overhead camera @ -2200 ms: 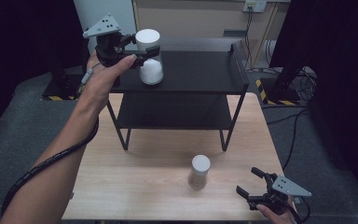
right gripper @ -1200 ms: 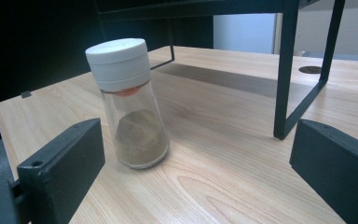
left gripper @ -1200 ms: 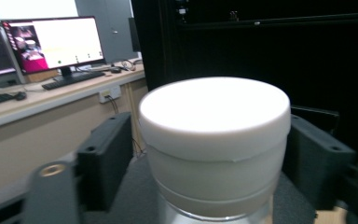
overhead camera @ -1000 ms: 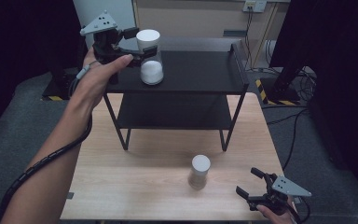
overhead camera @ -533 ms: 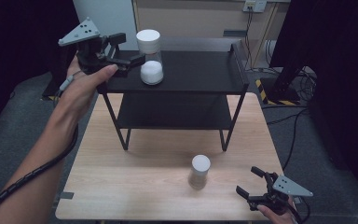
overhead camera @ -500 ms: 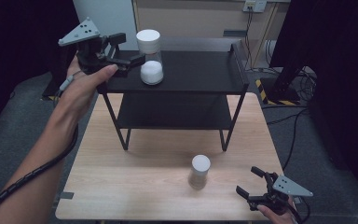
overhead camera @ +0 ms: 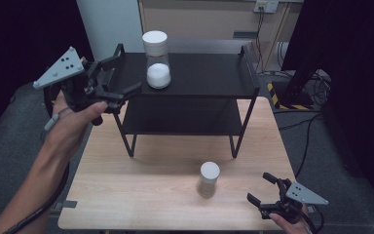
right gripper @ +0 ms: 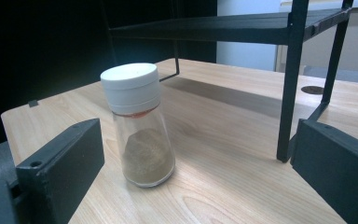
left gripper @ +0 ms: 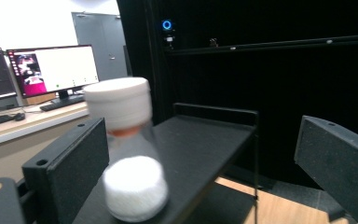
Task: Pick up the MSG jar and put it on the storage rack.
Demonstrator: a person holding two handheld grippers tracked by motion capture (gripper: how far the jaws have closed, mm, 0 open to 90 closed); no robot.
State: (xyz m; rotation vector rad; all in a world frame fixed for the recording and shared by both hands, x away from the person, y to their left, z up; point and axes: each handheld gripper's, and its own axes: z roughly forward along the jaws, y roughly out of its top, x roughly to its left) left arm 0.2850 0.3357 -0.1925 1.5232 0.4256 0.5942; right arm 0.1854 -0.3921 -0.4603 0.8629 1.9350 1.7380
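While left hand-held gripper [overhead camera: 119, 78] gapes empty — salt shaker [overhead camera: 156, 59] upright on shelf [overhead camera: 209, 73].

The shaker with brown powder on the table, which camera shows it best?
The right gripper view: the brown-powder shaker stands close and sharp there, white cap and powder plain, ahead of that gripper's open jaws. The high view shows the same shaker small, from above, on the wooden table. The left gripper view looks at the rack instead.
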